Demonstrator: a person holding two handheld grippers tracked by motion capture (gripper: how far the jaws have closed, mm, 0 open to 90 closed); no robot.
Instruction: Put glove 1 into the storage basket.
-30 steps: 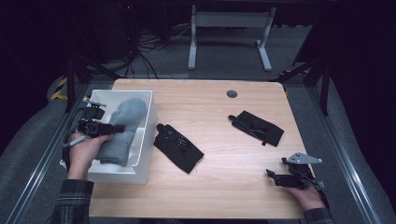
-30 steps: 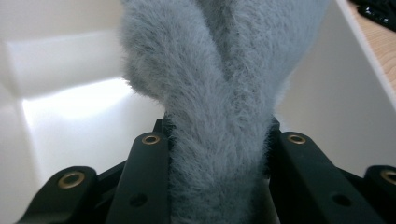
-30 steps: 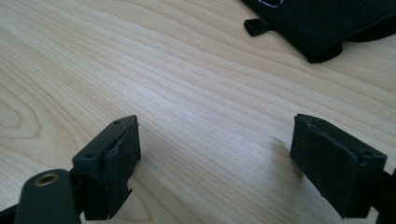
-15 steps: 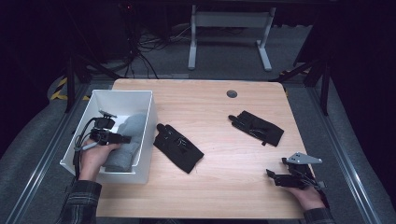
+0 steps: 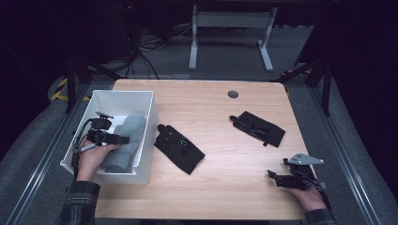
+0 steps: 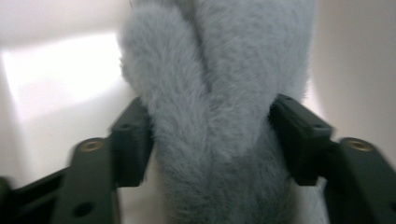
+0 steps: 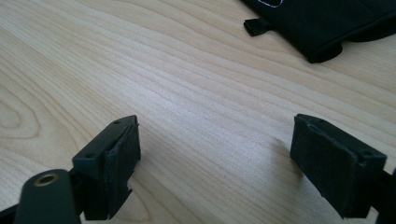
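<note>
A grey fleece piece (image 5: 127,140) lies lengthwise inside the white bin (image 5: 146,140) at the table's left edge. My left gripper (image 5: 123,139) is down in the bin and points across it. In the left gripper view the fleece (image 6: 215,70) sits between the jaws of the left gripper (image 6: 215,140), which have just been opening. Its fuzzy sides still brush both pads (image 6: 133,140), but it is not squeezed. My right gripper (image 5: 274,177) rests open near the front right corner. The right gripper view shows the right gripper (image 7: 215,154) with bare wood between its jaws.
A black glove (image 5: 180,149) lies on the wooden table (image 5: 225,187) just right of the bin. A second black glove (image 5: 259,128) lies at the right, and its cuff (image 7: 327,23) is ahead of the right jaws. A round grommet (image 5: 233,94) sits near the far edge.
The left hand has sunk into the bin with the grey fleece, which was held higher before and now lies flat inside. The right hand has not moved.
</note>
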